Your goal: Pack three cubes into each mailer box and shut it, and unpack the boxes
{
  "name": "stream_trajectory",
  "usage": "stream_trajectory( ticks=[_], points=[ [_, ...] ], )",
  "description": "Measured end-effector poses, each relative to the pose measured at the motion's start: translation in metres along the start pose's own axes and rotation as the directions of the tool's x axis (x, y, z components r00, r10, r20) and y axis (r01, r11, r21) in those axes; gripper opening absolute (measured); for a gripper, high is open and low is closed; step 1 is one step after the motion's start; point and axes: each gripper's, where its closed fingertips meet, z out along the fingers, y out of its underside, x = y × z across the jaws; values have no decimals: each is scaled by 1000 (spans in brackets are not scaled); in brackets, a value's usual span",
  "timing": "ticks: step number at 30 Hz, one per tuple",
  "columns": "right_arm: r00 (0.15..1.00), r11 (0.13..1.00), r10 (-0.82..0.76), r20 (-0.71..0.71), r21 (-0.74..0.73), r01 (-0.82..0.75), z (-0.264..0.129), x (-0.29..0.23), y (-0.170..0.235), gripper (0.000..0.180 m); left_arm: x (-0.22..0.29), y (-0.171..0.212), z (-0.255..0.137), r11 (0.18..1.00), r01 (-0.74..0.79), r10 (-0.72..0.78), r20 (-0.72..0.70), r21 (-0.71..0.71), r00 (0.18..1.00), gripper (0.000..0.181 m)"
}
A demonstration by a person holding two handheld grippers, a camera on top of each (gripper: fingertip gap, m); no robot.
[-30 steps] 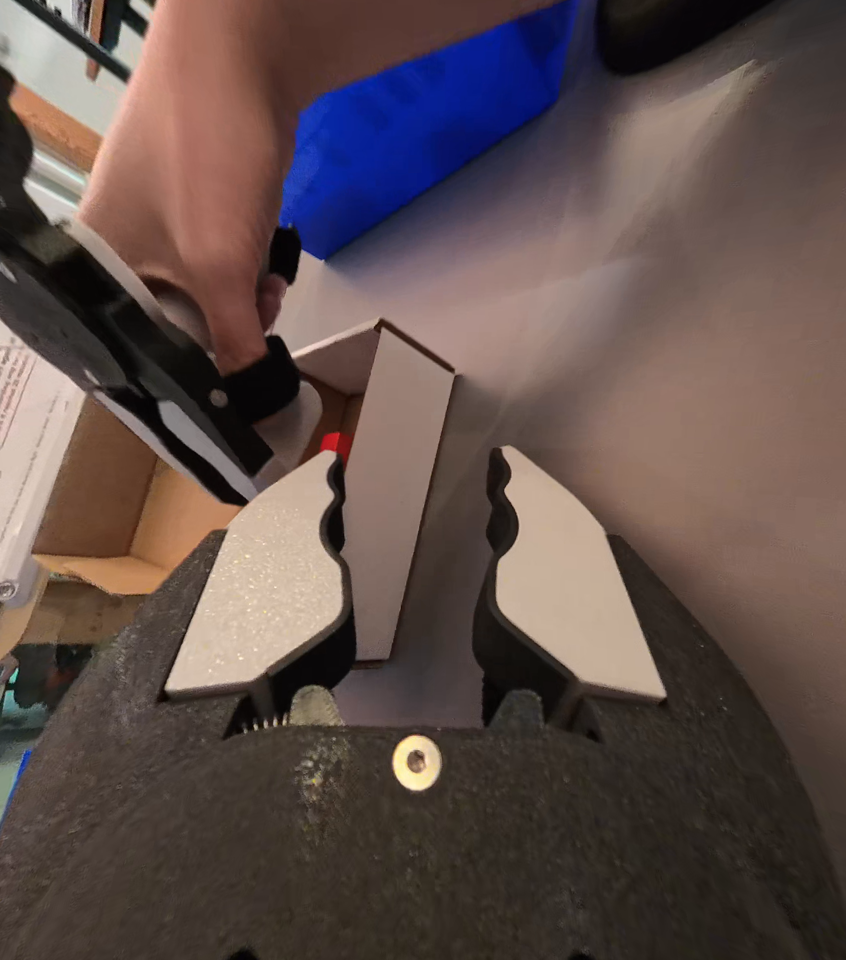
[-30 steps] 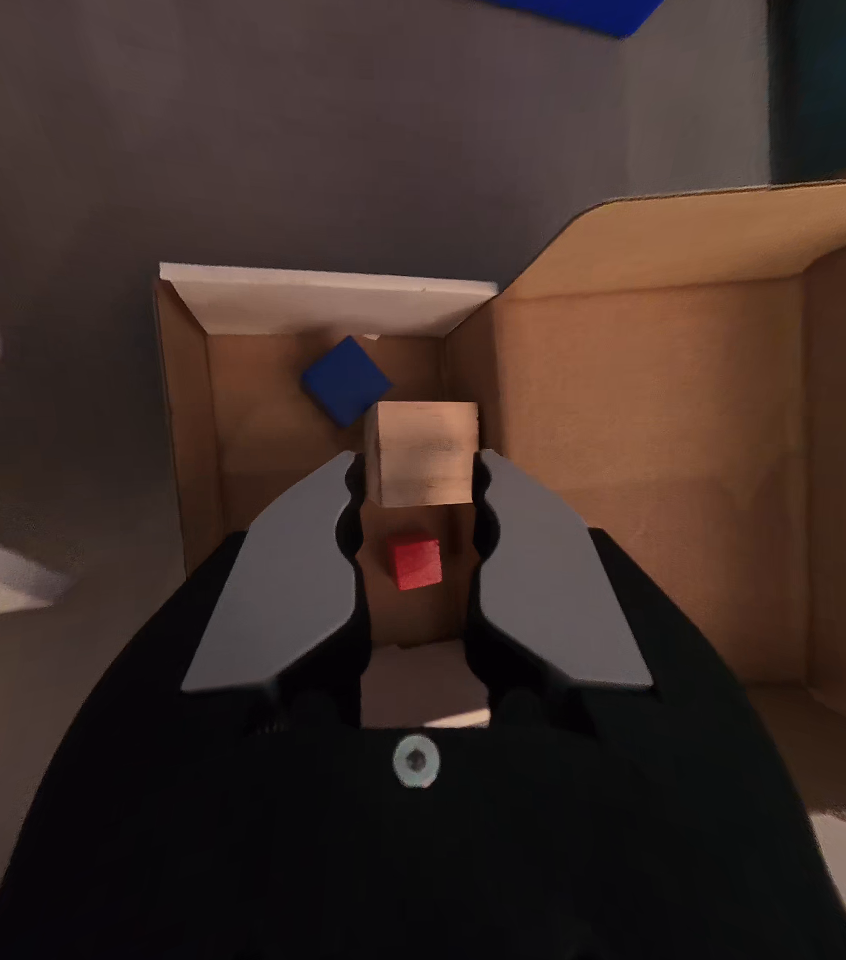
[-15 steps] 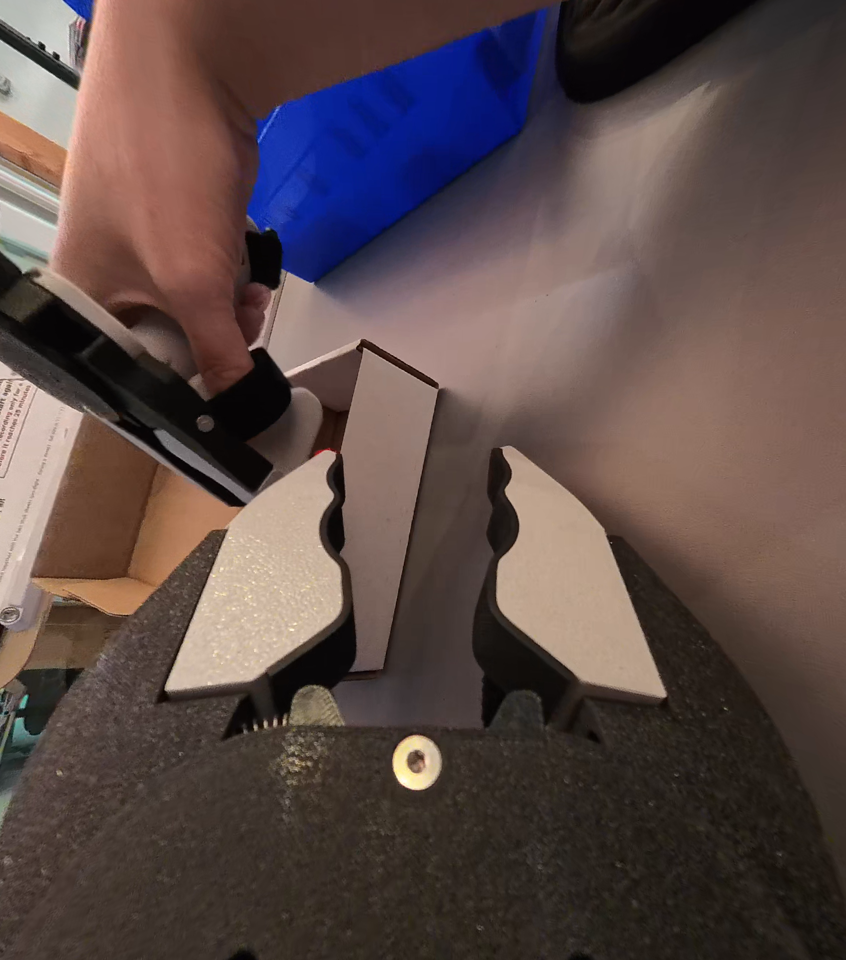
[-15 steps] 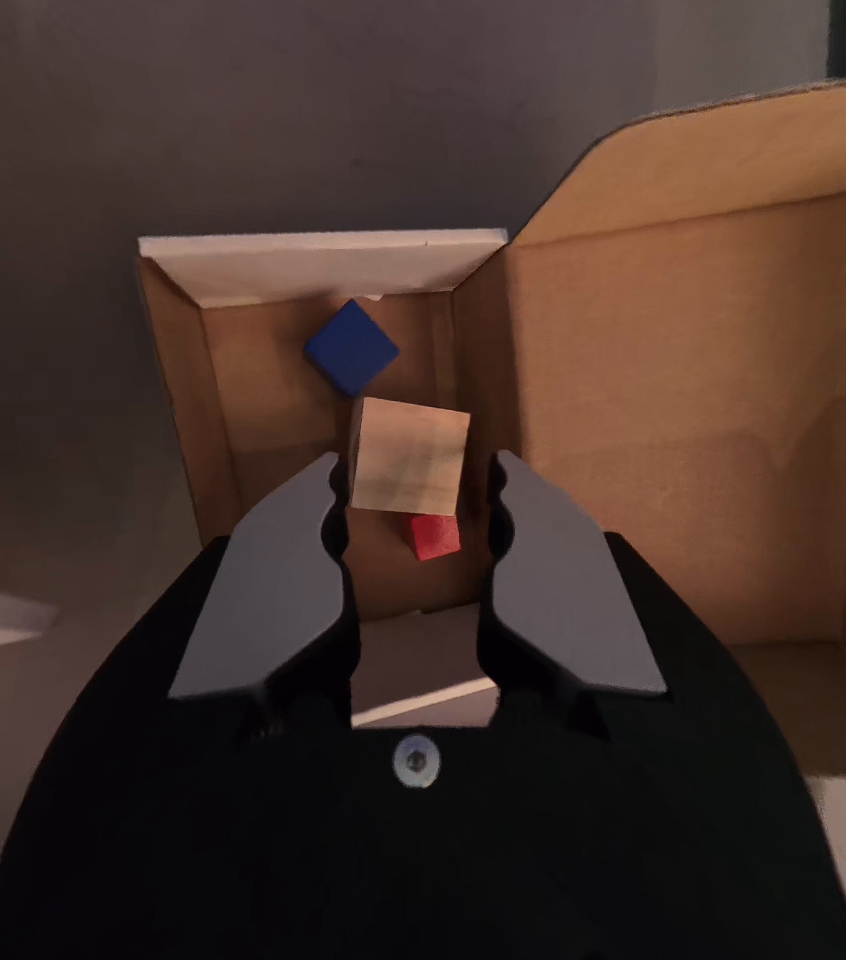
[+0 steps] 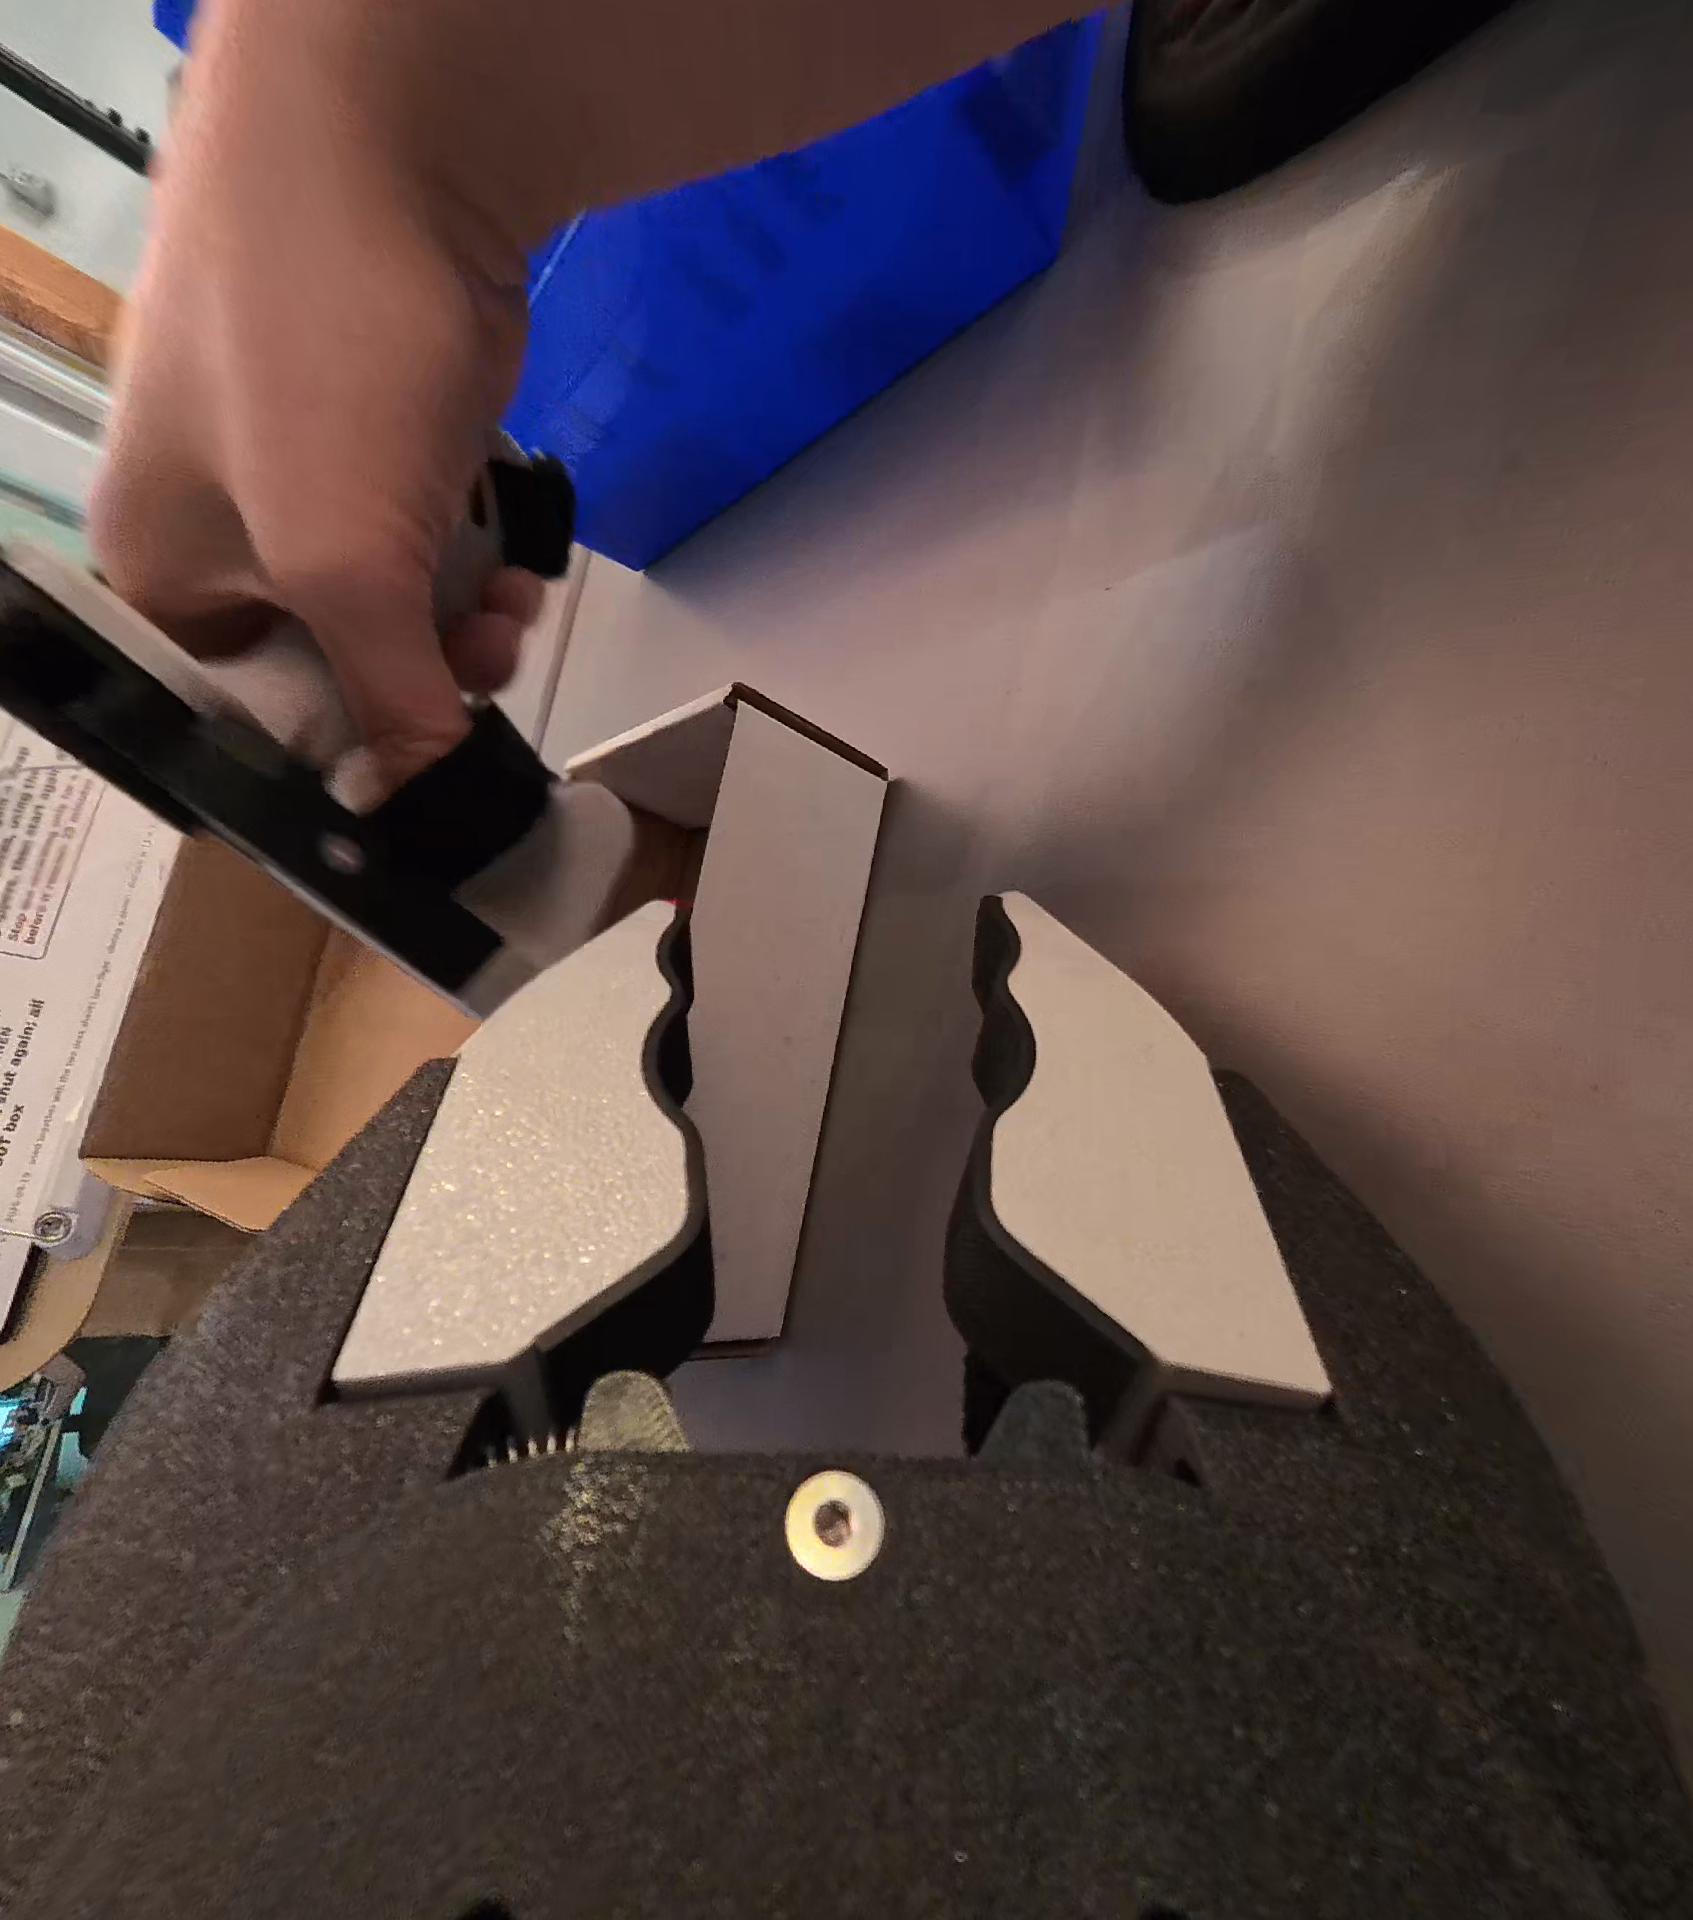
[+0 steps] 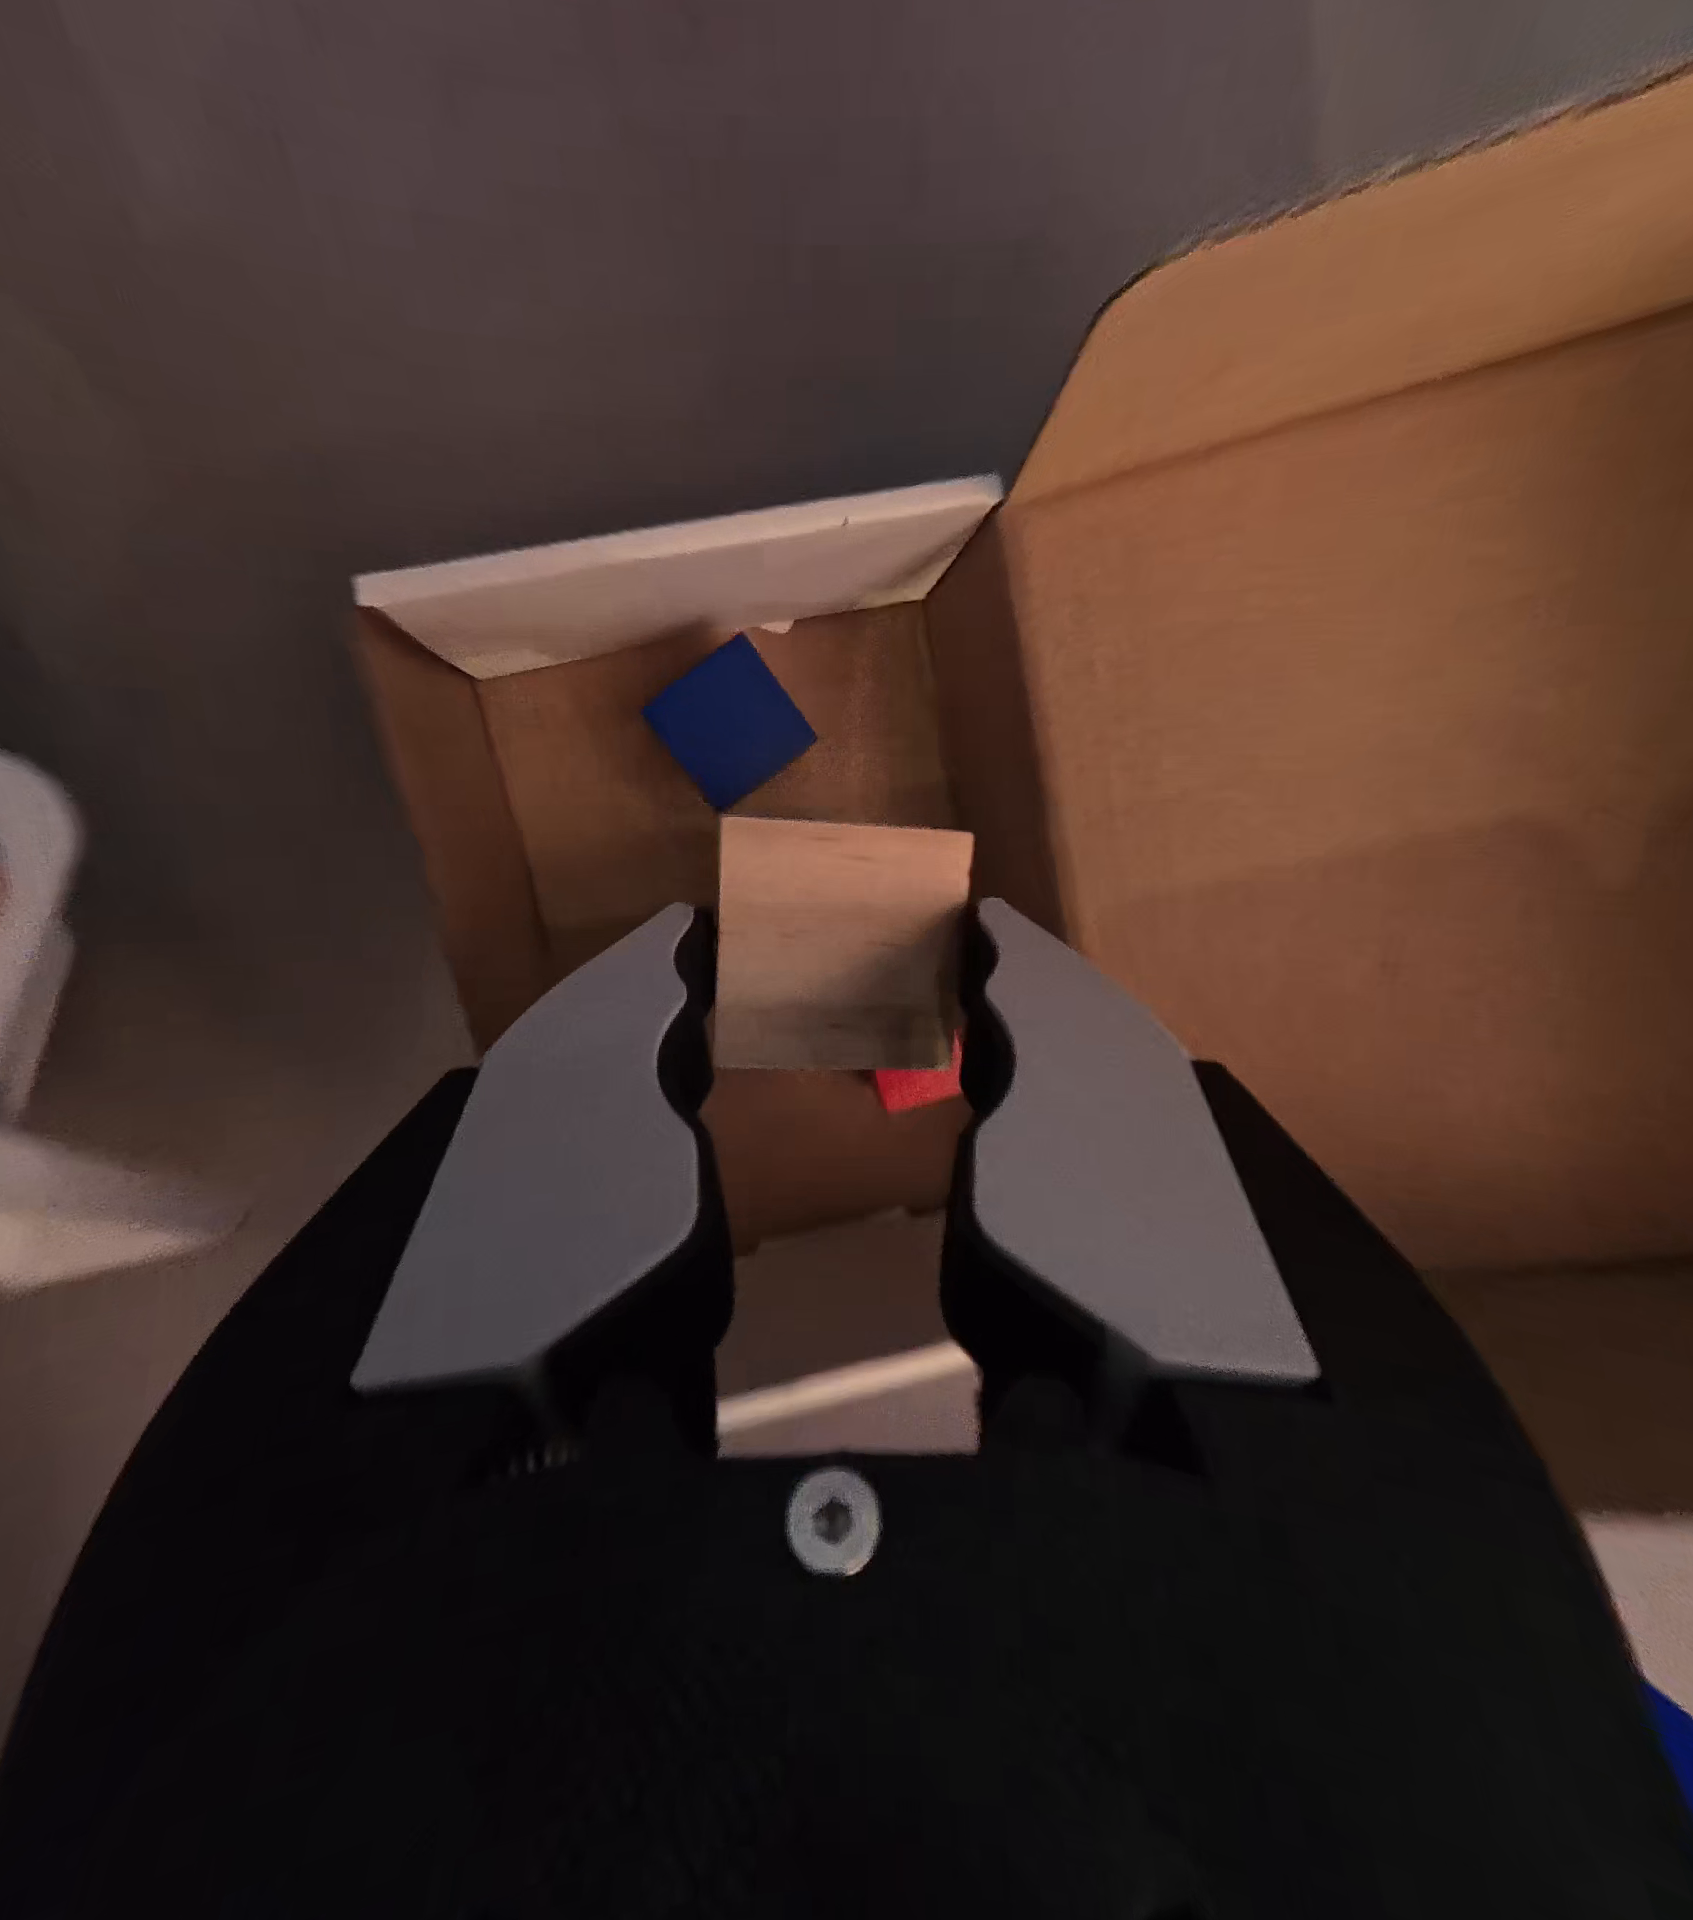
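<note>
Right gripper (image 6: 834,982) pinches smooth wooden cube (image 6: 837,935).

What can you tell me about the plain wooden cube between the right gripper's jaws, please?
The wooden cube is pale, unpainted wood with faint grain. The right gripper has its jaws against two opposite sides, holding it roughly level over the open mailer box. It partly hides the red cube below, and the blue cube lies farther in.

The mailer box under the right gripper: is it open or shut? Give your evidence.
Open. The mailer box has its lid raised, and the right wrist view looks straight inside, where a blue cube rests on the floor.
</note>
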Motion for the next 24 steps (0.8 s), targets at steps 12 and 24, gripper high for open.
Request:
stream_trajectory(
  ticks=[12, 24],
  points=[
    [917, 949, 314, -244, 103, -298, -220, 34, 175, 46, 8, 5, 5, 1000, 2, -2, -40, -18, 999, 52],
    [682, 674, 719, -134, -105, -732, -136, 81, 253, 47, 2, 11, 6, 999, 25, -25, -23, -38, 999, 51]
  ],
)
